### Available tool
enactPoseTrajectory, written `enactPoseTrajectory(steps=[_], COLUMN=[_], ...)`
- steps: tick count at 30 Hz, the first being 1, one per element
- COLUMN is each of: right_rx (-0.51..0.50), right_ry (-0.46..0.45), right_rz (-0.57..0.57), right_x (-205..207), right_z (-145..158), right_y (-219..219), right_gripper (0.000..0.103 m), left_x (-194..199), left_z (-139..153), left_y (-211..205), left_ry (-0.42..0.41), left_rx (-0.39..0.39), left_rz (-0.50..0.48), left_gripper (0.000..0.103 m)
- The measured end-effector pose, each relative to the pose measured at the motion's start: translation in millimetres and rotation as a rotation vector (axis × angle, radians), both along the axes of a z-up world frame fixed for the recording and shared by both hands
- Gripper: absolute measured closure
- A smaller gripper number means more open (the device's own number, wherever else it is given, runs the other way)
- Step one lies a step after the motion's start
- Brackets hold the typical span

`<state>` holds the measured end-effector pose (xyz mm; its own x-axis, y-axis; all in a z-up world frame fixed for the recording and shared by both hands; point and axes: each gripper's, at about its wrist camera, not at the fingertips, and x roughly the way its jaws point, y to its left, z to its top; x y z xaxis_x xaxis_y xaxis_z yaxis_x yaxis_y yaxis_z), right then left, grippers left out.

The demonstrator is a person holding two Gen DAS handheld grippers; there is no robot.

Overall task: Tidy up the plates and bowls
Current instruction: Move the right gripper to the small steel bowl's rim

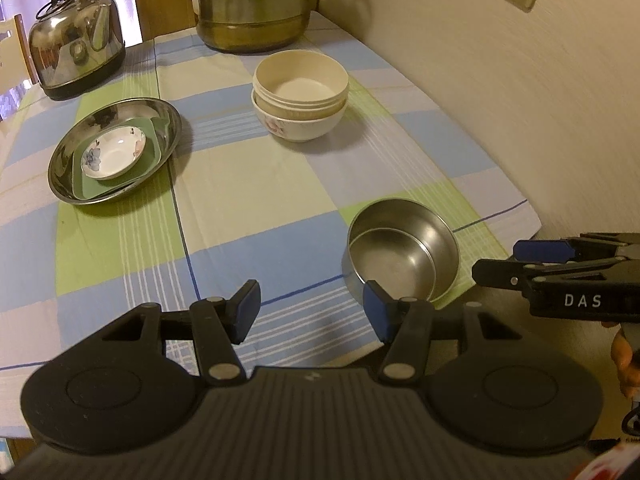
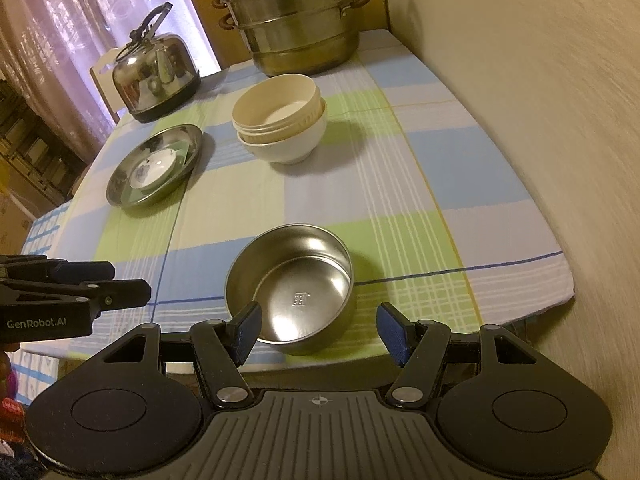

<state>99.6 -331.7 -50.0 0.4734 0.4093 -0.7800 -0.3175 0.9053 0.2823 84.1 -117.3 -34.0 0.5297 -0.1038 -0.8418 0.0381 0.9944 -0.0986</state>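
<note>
Right wrist view: you're hanging over the near edge of the checked tablecloth [image 2: 400, 184], and the steel bowl [image 2: 292, 288] sits dead ahead of your right gripper [image 2: 318, 330].
Right tongs: released, nothing between the pads; the left pad overlaps the bowl's near rim in the picture, but I can't tell whether it's touching.
Left tongs: your left gripper [image 1: 310, 308] is released too, over bare cloth, with the steel bowl just off to its right.
Bowl stack: the stacked bowls [image 2: 280, 124] stand further back, cream ones nested in a white flowered one, in front of the steamer pot [image 2: 296, 28].
Plate pile: far left, the steel plate [image 1: 114, 152] carries a green square plate [image 1: 154, 148] and a small flowered dish [image 1: 114, 153], next to the kettle [image 1: 76, 56].
Task state: my read is the steel bowl is the one piece left loose, so it's likely your next pick.
Risk, slip: smooth metal wall and a thin rim; pinch too shallow and it could squirt out or tip.
Risk, edge: the bowl sits close to the near table edge, so a nudge toward you could push it off.
Risk, stack: drop it off-centre onto the cream bowls and the tower could lean.
Risk, clash: your two grippers are near each other by the bowl; bring both in together and they could knock.
</note>
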Motion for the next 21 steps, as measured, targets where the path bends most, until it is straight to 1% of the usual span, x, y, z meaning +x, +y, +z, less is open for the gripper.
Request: enactPoseTrajectory(steps=[10, 21], right_rx=[-0.006, -0.024], right_ry=[0.020, 0.043], right_rz=[0.010, 0.007], right_x=[-1.4, 5.6], right_z=[-6.0, -20.0], right_y=[-2.2, -4.0], right_gripper=[0.039, 0.040], left_x=[-1.4, 7.8], left_z=[-5.9, -17.2], left_y=[-5.1, -16.4], left_ry=[0.017, 0.036], left_rx=[-0.003, -0.022], left_rz=[-0.003, -0.034], left_gripper=[0.049, 0.050])
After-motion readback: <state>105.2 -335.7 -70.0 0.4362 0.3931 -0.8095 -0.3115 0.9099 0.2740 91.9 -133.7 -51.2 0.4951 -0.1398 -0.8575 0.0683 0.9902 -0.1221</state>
